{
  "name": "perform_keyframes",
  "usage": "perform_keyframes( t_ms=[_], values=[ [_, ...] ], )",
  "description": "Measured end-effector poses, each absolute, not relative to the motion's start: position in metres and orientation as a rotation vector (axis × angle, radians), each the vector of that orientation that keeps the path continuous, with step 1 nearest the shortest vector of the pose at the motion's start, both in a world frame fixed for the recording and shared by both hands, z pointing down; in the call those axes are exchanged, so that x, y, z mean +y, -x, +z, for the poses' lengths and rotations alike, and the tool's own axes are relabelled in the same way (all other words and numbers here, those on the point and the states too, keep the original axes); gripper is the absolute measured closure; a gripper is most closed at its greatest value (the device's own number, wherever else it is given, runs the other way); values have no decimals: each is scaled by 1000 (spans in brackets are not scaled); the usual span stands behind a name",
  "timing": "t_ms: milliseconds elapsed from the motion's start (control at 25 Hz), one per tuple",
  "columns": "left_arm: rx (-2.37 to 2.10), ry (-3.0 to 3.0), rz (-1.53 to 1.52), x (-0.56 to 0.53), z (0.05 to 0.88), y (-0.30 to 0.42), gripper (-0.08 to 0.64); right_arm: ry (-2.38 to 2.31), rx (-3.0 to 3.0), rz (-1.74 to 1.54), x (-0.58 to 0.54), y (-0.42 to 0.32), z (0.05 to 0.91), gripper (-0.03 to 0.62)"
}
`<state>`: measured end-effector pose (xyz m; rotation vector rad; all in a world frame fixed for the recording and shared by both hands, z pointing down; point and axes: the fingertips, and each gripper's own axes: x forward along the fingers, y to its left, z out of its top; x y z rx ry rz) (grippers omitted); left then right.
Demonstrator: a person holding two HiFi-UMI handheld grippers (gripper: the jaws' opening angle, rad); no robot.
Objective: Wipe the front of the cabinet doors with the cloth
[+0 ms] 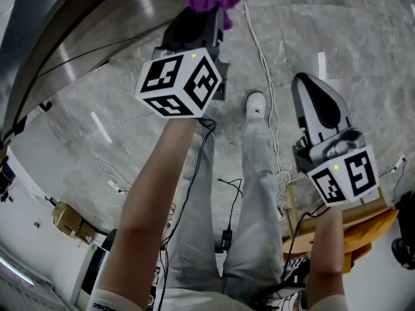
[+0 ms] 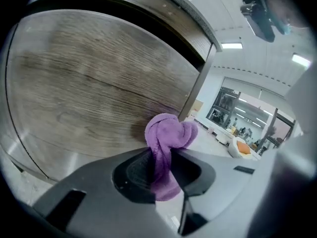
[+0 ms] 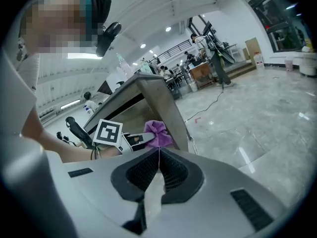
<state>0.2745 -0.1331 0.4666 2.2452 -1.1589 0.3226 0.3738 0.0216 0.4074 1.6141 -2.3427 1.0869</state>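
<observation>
Cloth (image 2: 168,138), purple and bunched into a knotted wad, is pinched in the left gripper (image 2: 161,168), whose jaws are closed on its lower part so that the thick bundle sticks out past the tips. That leaves soft fabric, not plastic, as the part that would meet the wood. The wad sits low against the wood-grain cabinet door (image 2: 89,83), close to the door's right edge where the dark side panel begins; whether it is pressing on the surface or just short of it cannot be told. Holding the cloth by its tail like this looks suited to broad sweeps, though a loose bunch may fold over or slip if dragged hard. The right gripper (image 3: 158,170) has its jaws brought fully together with nothing between them. It hangs back on the right, well apart from the door and over the marbled floor (image 1: 337,24), probably to stay clear of the wiping arm. White cables (image 1: 260,44) trail across the floor near the person's feet. Most of the door front lies to the left of the cloth and appears yet to be covered.
</observation>
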Motion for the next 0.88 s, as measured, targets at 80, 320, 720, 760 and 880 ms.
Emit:
perform_keyframes(
  t_ms=[80,320,720,760,880],
  values=[
    [-1164,-2225,319,-133,471,-262,477,-1609,-2335,1089,21,-365,410,563],
    [-1238,-2136,296,-138,479,-188,477,-1532,-2365,1077,12,-307,410,565],
    [-1342,-2113,421,-151,493,-27,477,-1403,-2425,1078,-9,-175,413,565],
    [-1355,-2115,428,-151,492,-14,477,-1387,-2431,1073,-11,-164,413,565],
    [-1397,-2098,421,-153,489,21,477,-1339,-2451,1047,-15,-138,409,565]
  ],
)
